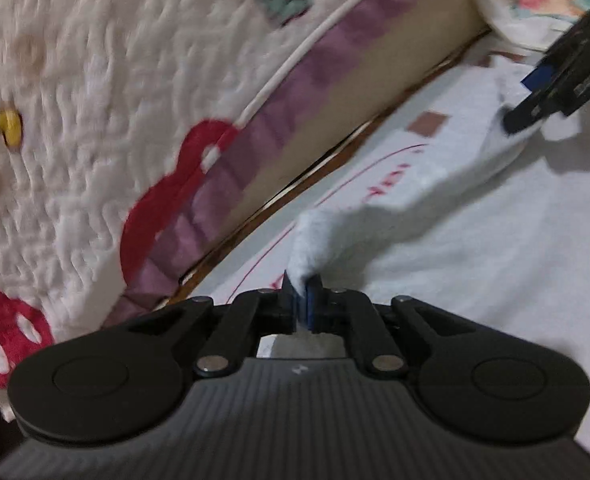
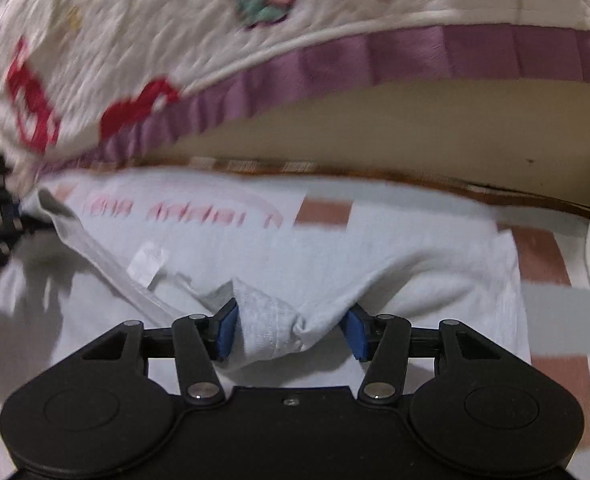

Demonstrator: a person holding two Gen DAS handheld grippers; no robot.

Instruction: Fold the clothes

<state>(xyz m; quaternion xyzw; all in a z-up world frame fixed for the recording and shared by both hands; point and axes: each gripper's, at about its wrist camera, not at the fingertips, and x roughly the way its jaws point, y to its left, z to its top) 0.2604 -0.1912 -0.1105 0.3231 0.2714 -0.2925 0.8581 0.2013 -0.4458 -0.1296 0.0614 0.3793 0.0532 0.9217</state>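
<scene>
In left tool (image 1: pixel 302 300): white garment (image 1: pixel 415 184).

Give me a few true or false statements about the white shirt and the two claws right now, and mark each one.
1. The left claw is shut on a pinch of the white shirt. True.
2. The right claw is clamped tight on the shirt. False: its blue pads stand apart, with a fold of shirt fabric between them.
3. The shirt carries red lettering. True.
4. The shirt is black. False: it is white.
5. A quilted cover with a purple border lies behind the shirt. True.
</scene>
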